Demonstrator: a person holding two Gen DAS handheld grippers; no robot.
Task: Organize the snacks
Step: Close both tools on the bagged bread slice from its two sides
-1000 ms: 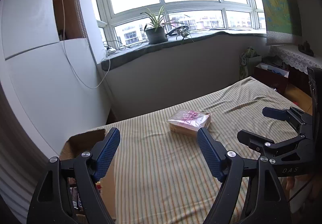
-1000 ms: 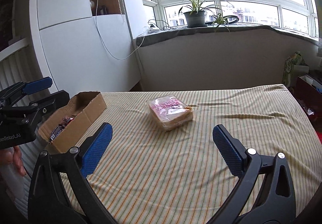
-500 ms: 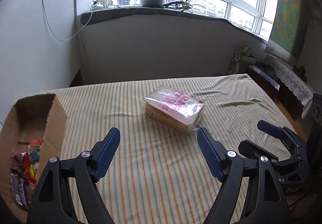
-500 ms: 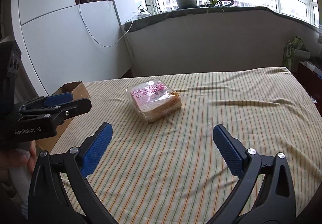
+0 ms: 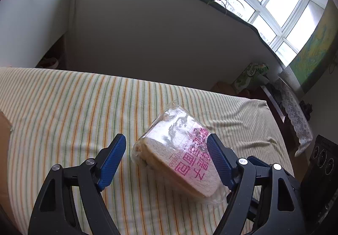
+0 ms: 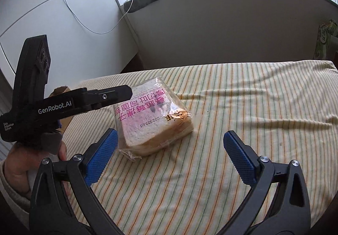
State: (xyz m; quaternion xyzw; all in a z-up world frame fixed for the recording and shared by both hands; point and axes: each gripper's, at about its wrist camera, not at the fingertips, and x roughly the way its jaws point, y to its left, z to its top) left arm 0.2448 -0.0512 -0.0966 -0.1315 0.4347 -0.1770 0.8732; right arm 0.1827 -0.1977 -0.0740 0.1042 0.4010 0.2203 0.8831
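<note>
Your left gripper (image 5: 166,159) is spread wide and holds nothing; its blue pads sit on either side of the bagged bread (image 5: 179,154), which lies flat on the striped cloth (image 5: 63,108) near the middle of the table. Your right gripper (image 6: 169,156) is also wide open and empty, hanging just near of the loaf with its left pad close to the bag's near corner.

Expect the bread to be light and very soft: sliced white loaf in thin, clear, crinkly plastic that will likely slide under the pads. Squeeze hard and you will probably crush the slices. Take it across the two long crust sides, low on the stack, and close only until the bag stops yielding. Avoid the loose film at the ends; it may simply stretch. The cardboard box (image 6: 63,106) shows only as a corner at far left, behind the left gripper.
</note>
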